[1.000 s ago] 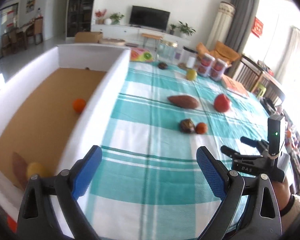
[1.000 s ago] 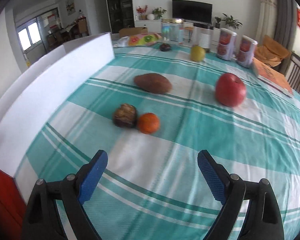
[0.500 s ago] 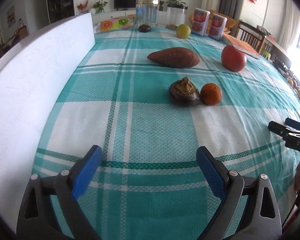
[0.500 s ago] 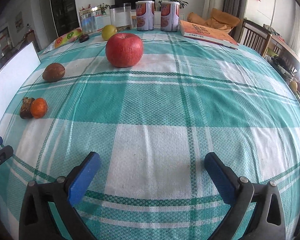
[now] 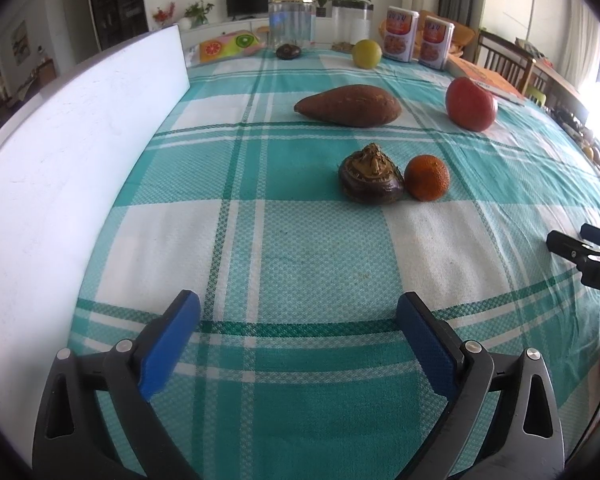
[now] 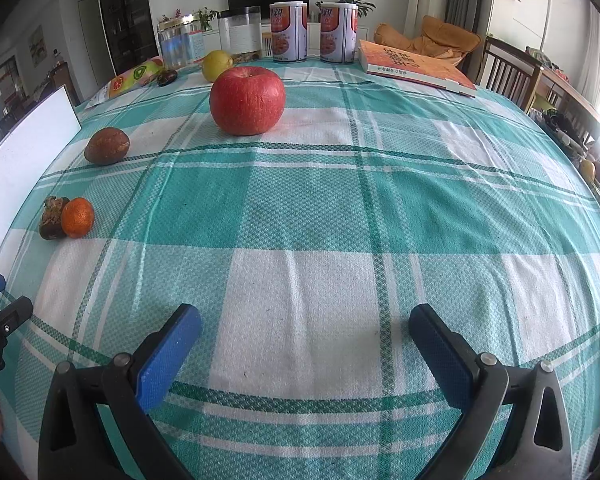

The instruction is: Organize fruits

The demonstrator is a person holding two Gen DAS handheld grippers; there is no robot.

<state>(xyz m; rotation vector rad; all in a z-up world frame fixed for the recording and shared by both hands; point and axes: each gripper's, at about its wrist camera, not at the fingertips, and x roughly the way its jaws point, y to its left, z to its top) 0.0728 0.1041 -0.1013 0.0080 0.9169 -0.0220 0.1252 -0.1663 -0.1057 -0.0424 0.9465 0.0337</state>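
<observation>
On the teal plaid tablecloth lie a brown water chestnut [image 5: 370, 176] touching a small orange [image 5: 427, 177], a sweet potato [image 5: 350, 105], a red apple [image 5: 470, 105] and a yellow-green fruit [image 5: 366, 53]. My left gripper [image 5: 298, 328] hovers open and empty over the cloth, short of the chestnut. In the right wrist view the apple [image 6: 247, 100] is straight ahead and far, with the orange [image 6: 77, 217] and the sweet potato [image 6: 107, 146] off to the left. My right gripper [image 6: 305, 340] is wide open with nothing between its fingers.
A white-walled box [image 5: 72, 152] runs along the left side of the table. At the far edge stand clear jars [image 5: 291, 20], two cans [image 6: 314, 32], a snack bag [image 5: 230, 45] and a dark small fruit [image 5: 288, 51]. An orange book [image 6: 414, 66] lies at far right.
Both grippers swung right, away from the box, and sank toward the cloth; the box interior left the left view. The right gripper's jaws widened. Little has moved in the last half second.
</observation>
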